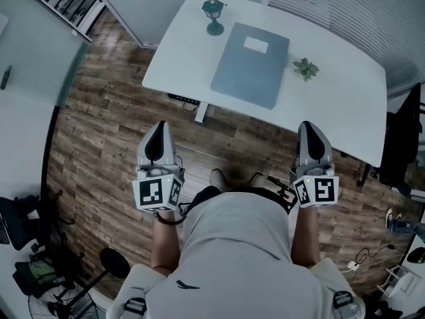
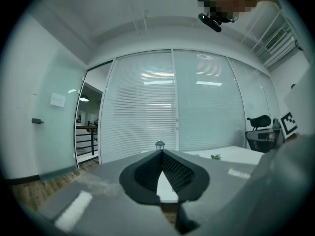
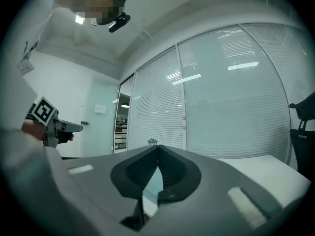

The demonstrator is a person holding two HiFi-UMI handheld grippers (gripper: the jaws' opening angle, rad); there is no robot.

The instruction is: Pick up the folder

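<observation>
the folder (image 1: pixel 251 64), blue-grey with a white label (image 1: pixel 255 44) near its far end, lies flat on the white bench (image 1: pixel 345 108) with nothing touching it. its near short edge sits just inside the bench's front edge, leaving a thin strip of bare top. a little green lantern ornament (image 1: pixel 213 15) stands just beside its far left corner. a small plant (image 1: pixel 305 68) sits near its right long edge, and beyond the plant the bench runs bare to its right end. the left tongs (image 1: pixel 159 126) hang over the wooden floor (image 1: pixel 99 131), short of the bench, with open floor ahead. the right tongs (image 1: pixel 307 126) hang with their tip about at the front edge, right of the folder. both are well apart from the folder. the 2 pairs are closed tip to tip on nothing, pointing toward the blind-covered glass wall (image 2: pixel 197 107).
</observation>
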